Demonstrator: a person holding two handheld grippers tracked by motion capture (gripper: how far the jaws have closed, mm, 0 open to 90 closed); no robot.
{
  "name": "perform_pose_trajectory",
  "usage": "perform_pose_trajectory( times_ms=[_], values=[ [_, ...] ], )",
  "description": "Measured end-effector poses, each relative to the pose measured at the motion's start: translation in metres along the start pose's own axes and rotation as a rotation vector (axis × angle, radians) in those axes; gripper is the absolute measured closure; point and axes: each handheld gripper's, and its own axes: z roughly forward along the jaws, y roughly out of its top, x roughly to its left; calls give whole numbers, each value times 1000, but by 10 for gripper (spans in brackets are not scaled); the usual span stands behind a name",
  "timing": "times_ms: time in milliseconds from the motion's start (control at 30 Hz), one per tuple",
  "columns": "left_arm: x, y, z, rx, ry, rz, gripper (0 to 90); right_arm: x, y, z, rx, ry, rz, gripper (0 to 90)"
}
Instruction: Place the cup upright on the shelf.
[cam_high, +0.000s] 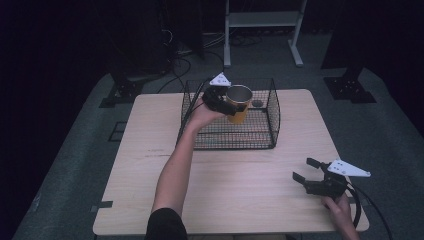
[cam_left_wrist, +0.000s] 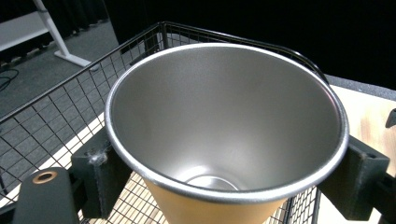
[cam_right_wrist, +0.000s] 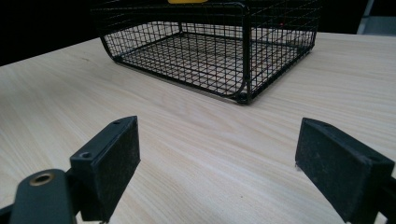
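Yellow on the outside and bare steel within, the cup (cam_high: 238, 103) is hanging over the wire basket (cam_high: 272, 117), and the left gripper (cam_high: 226, 105) is clamping it from both sides just under the rim, jaws pressed against the yellow wall. From the high view I am seeing the person's left arm stretching up the tabletop (cam_high: 150, 165) and the hand cradling that gripper at the basket's near-left corner, the grey plate riding on top. The cup is standing roughly upright, its open mouth facing up, above the basket's mesh floor; whether its base is touching the mesh I cannot tell.

The left gripper view is giving what the overhead camera cannot: a look straight down into the cup (cam_left_wrist: 224, 126), its brushed metal inside and a bright ring at the bottom, with the black jaws hugging it left and right and the basket (cam_left_wrist: 56, 121) mesh spreading beneath and behind.

Over at the near-right corner the right gripper (cam_high: 306, 170) is sitting low by the tabletop in the person's right hand, well apart from the basket. The right gripper view is showing the right gripper (cam_right_wrist: 217, 154) with jaws spread wide and nothing between them, just pale wood grain (cam_right_wrist: 196, 154), and the basket (cam_right_wrist: 243, 60) ahead with a sliver of yellow at its top edge.
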Motion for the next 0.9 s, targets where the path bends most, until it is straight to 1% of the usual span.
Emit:
perform_pose_trajectory(
  times_ms=[300, 367, 467, 567, 767, 900],
  values=[
    [9, -9, 11, 18, -1, -16, 143, 0, 0, 0, -1, 1, -1, 129],
    [11, -11, 14, 20, -12, -29, 143, 0, 0, 0, -1, 1, -1, 129],
    [14, -15, 19, 37, -19, -41, 143, 0, 0, 0, -2, 2, -3, 129],
    [16, -19, 22, 40, -28, -54, 143, 0, 0, 0, -4, 5, 0, 129],
    [16, -24, 31, 55, -34, -54, 143, 0, 0, 0, -4, 4, -1, 129],
    [15, -26, 36, 77, -35, -44, 143, 0, 0, 0, -3, 4, -2, 129]
  ],
)
